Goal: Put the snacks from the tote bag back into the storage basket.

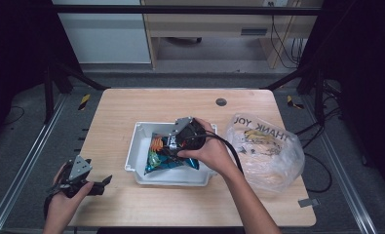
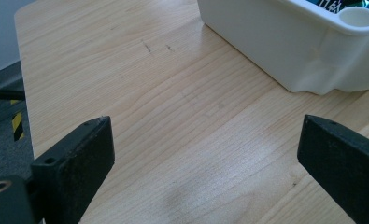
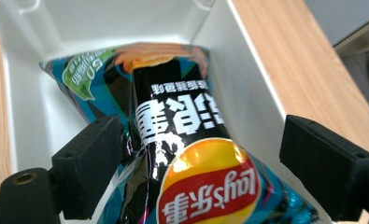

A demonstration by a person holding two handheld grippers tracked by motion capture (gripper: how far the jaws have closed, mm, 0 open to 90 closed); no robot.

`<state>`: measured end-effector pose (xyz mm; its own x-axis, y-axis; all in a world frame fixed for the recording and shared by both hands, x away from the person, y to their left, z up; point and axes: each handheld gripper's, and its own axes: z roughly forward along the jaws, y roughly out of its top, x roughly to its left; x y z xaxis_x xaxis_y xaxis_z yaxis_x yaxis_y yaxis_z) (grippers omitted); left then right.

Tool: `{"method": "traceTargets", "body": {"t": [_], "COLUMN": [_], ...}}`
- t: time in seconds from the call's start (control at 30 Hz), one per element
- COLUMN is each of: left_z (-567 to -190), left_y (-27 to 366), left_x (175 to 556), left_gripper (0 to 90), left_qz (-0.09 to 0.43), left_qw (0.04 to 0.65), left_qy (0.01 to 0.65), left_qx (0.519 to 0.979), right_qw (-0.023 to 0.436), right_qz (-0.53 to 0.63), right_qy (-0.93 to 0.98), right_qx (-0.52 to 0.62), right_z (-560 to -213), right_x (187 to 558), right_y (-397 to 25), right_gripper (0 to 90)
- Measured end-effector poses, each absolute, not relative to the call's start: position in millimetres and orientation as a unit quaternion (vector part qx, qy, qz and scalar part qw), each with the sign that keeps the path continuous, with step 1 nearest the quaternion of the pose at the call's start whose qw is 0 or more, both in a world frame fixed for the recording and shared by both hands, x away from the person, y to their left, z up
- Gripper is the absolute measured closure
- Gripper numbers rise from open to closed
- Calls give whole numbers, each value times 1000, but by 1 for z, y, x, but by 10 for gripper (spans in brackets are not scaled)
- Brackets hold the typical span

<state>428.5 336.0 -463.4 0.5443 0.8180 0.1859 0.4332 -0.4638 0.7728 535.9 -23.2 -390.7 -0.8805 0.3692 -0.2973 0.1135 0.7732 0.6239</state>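
From the high view, the right gripper (image 1: pixel 173 141) is down over the chip bag (image 1: pixel 168 153), which lies in the white bin (image 1: pixel 137 146) mid-tabletop, long axis running roughly left-right. A plastic bag (image 1: pixel 268 151) sits just to the right. The left gripper (image 1: pixel 100 185) rests near the front left corner.

Left gripper view: jaws wide open, nothing between them, just bare tabletop (image 2: pixel 173 130) and the bin's outer wall (image 2: pixel 275 46).

Right gripper view: jaws spread wide either side of the chip bag (image 3: pixel 191 154), not pinching it; the bag points away along the bin (image 3: pixel 247 79). Looks like a drop-off or a pickup, can't tell which. Next it either closes or lifts clear.
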Motion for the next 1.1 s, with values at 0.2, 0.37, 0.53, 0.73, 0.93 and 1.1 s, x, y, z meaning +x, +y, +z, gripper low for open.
{"method": "traceTargets", "body": {"t": [0.2,0.37,0.53,0.73,0.93,1.1], "left_z": [-464,-465,-465,-465,-465,-465], "left_y": [335,334,334,335,335,334], "left_x": [429,429,429,429,429,429], "left_gripper": [35,35,35,35,35,35], "left_qz": [278,277,278,277,277,277], "left_qw": [343,343,343,342,342,342], "left_qy": [386,386,387,389,389,388], "left_qx": [810,810,810,809,809,810], "right_qw": [209,215,220,227,240,246], "right_qz": [331,334,342,351,361,372], "right_qy": [910,907,902,896,886,879], "right_qx": [135,141,149,151,164,167], "right_z": [-380,-375,-372,-366,-359,-353], "right_x": [531,528,525,521,517,512], "right_y": [-29,-33,-35,-38,-44,-48], "right_gripper": [107,91,83,82,72,68]}}
